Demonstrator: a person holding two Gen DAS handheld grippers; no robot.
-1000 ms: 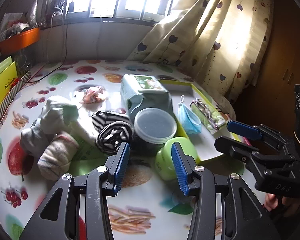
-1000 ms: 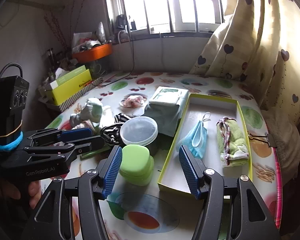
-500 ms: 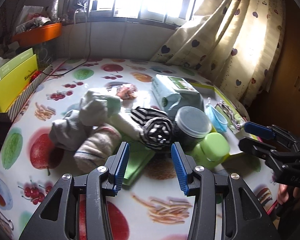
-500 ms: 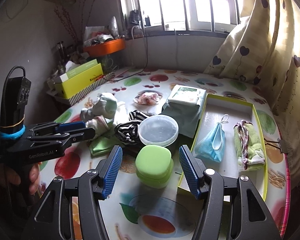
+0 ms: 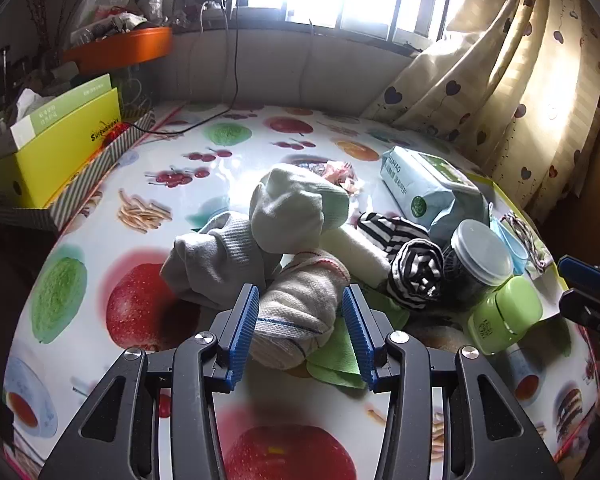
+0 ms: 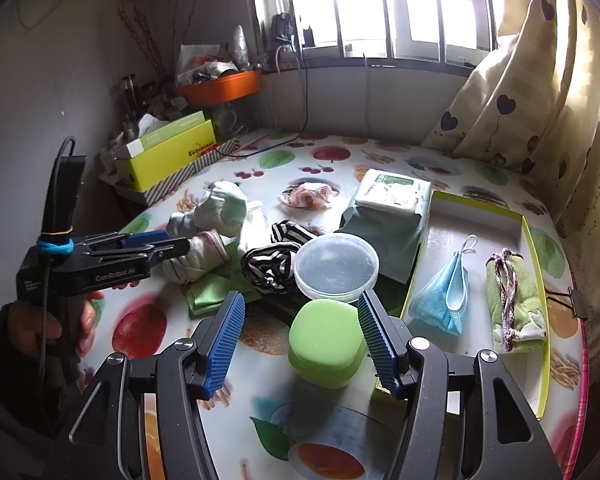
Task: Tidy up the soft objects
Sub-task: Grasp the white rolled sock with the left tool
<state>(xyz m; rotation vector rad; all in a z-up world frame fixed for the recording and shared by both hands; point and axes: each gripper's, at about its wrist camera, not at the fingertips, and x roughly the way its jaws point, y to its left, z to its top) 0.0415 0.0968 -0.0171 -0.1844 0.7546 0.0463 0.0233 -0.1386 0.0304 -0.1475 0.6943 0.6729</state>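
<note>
Beneath the rolled sock (image 5: 296, 320), a green cloth (image 5: 334, 354) lies half hidden.

A home: heart-print curtain (image 5: 500, 92), fruit-print tablecloth (image 5: 148, 304), cluttered windowsill (image 6: 380, 60).

Right gripper (image 6: 300, 336) hovering open over green container (image 6: 326, 342) — left gripper (image 6: 156, 242) reaching rolled socks (image 6: 196, 258), far left.

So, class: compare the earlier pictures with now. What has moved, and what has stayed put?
The left gripper has swung left from the green container to the sock pile, its open fingers now either side of the beige rolled sock. Nothing was gripped or released. The right gripper stays open over the container; the objects lie unmoved.
</note>
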